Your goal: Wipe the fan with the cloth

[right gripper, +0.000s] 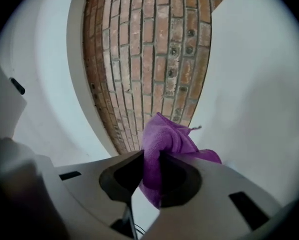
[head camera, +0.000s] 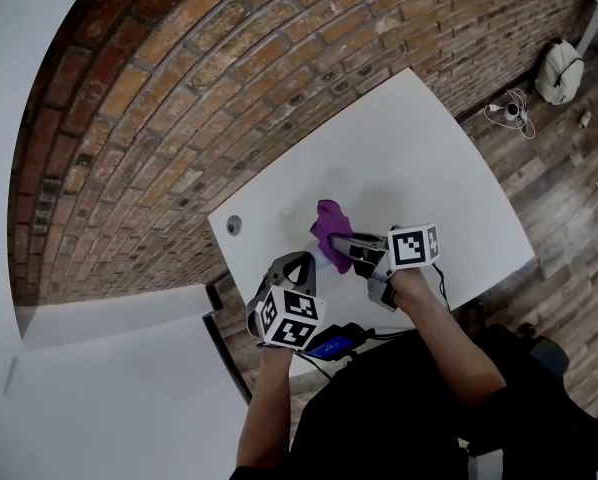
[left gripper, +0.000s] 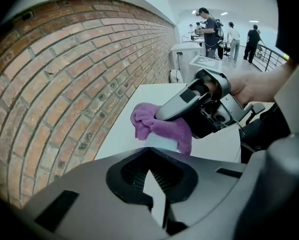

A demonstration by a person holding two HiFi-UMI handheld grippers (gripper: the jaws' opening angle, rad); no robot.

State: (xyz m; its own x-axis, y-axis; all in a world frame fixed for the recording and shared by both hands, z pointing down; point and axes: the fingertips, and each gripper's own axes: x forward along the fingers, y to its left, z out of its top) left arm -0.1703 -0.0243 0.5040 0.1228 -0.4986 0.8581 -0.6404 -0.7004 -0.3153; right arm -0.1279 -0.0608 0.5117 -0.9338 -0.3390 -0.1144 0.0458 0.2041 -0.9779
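A purple cloth (head camera: 329, 220) hangs bunched in my right gripper (head camera: 337, 246), whose jaws are shut on it above the white table (head camera: 449, 188). In the right gripper view the cloth (right gripper: 164, 139) fills the gap between the jaws of that gripper (right gripper: 152, 156). My left gripper (head camera: 301, 260) points steeply down, just left of the right one. It is shut on a small pale object, apparently the fan (left gripper: 162, 143). A white piece of it sits between the jaws of the left gripper (left gripper: 152, 156). The cloth (left gripper: 149, 121) is draped over the fan's far end.
A brick wall (head camera: 179, 118) runs along the table's far side. A round cable hole (head camera: 234, 225) sits in the table's left corner. On the wooden floor to the right lie a pale backpack (head camera: 559, 71) and cables (head camera: 514, 113). Several people (left gripper: 209, 26) stand far off.
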